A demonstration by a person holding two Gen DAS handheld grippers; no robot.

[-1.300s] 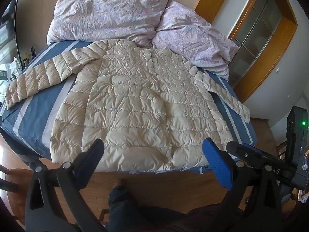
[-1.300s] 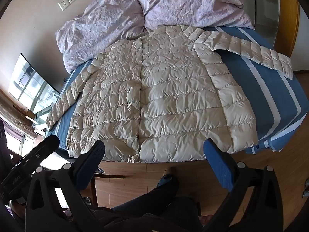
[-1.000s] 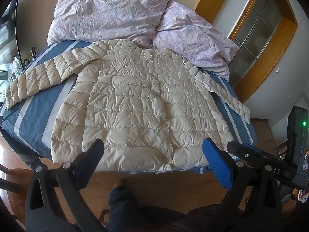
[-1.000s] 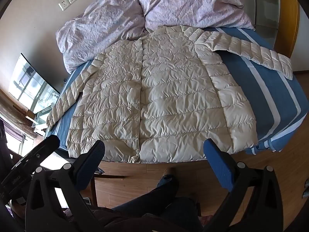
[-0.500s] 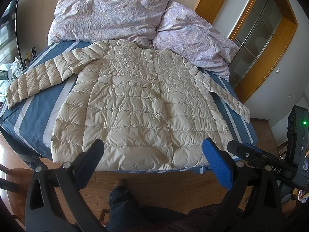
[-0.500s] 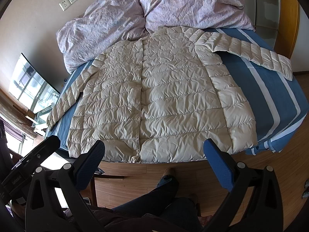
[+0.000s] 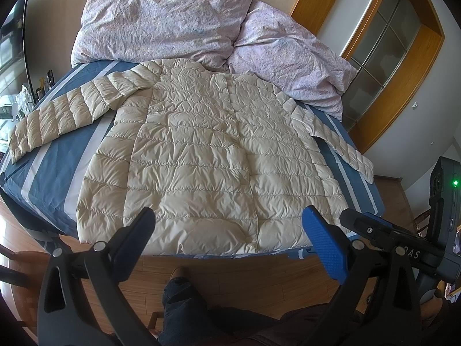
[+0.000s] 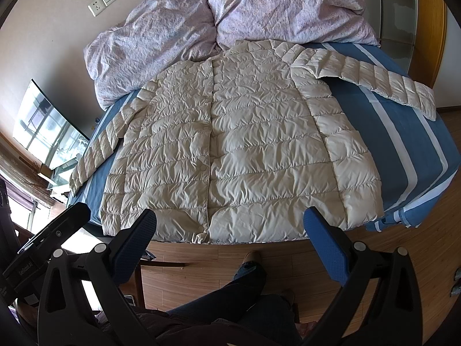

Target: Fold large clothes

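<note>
Beige jacket point(image 7: 201, 158) lies flat on the bed point(image 7: 43, 178), collar farthest from both released tongs point(image 7: 230, 239) point(image 8: 230, 236), hem nearest.

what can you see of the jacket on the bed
The jacket is a cream quilted puffer with a slightly shiny shell, lying flat and front up on the blue striped bed cover. Its front is snapped shut, and both sleeves spread out sideways. The collar end touches the lilac bedding; the hem lies along the near bed edge. Neither gripper touches it.
</note>
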